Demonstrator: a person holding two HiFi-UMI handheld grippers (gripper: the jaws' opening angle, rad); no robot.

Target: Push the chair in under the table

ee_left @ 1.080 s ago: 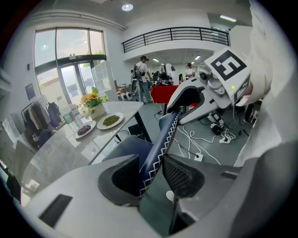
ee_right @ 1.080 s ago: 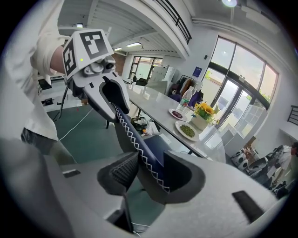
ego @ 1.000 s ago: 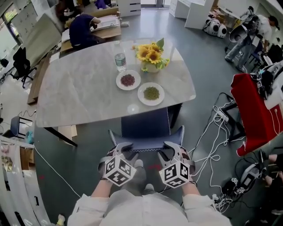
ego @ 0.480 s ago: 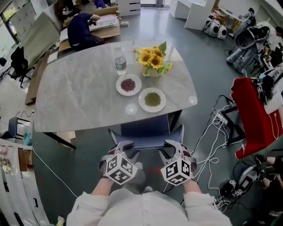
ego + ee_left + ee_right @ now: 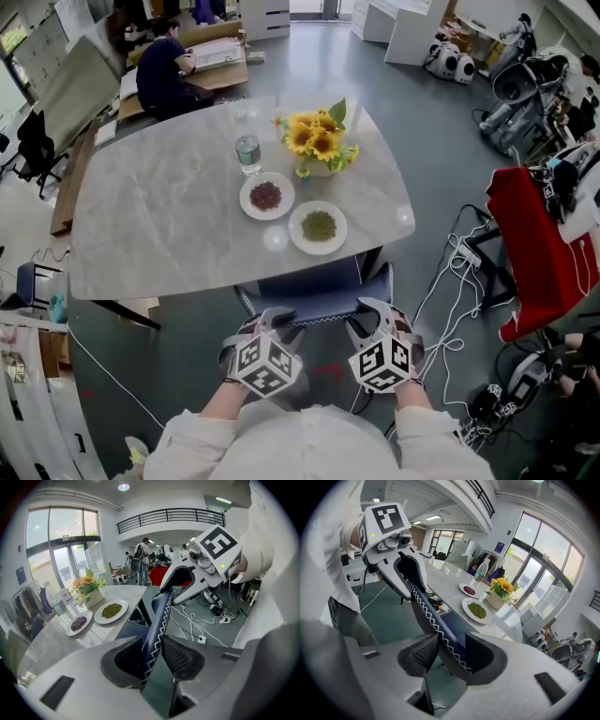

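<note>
The chair [image 5: 312,281] stands at the near long edge of the table [image 5: 159,225], directly ahead of the person, with its seat mostly under the tabletop and only the rear of the seat and the backrest [image 5: 315,306] projecting onto the grey floor [image 5: 178,366]. The chair is upholstered in dark navy blue. A white zigzag stitch line runs along the edges of the backrest, which is a thin, curved panel whose two outer corners rise as small wings. The left gripper [image 5: 274,319] is placed on the left part of the backrest's top edge and the right gripper [image 5: 364,317] on the right part, both angled downward and forward. In the left gripper view, the stitched edge runs between the jaws at a narrow setting; the jaws have just been closing, and the textured pad bears on the panel. In the right gripper view, the jaws stand likewise narrow and clamp the stitched edge between them. The table has a pale grey marbled top with rounded corners on dark legs. On it stand a plate of green grains [image 5: 318,227], nearest the chair, a plate of dark red grains [image 5: 266,196], a water bottle [image 5: 247,153] and a pot of sunflowers [image 5: 316,141]. White cables [image 5: 448,309] lie on the floor to the right of the chair.
</note>
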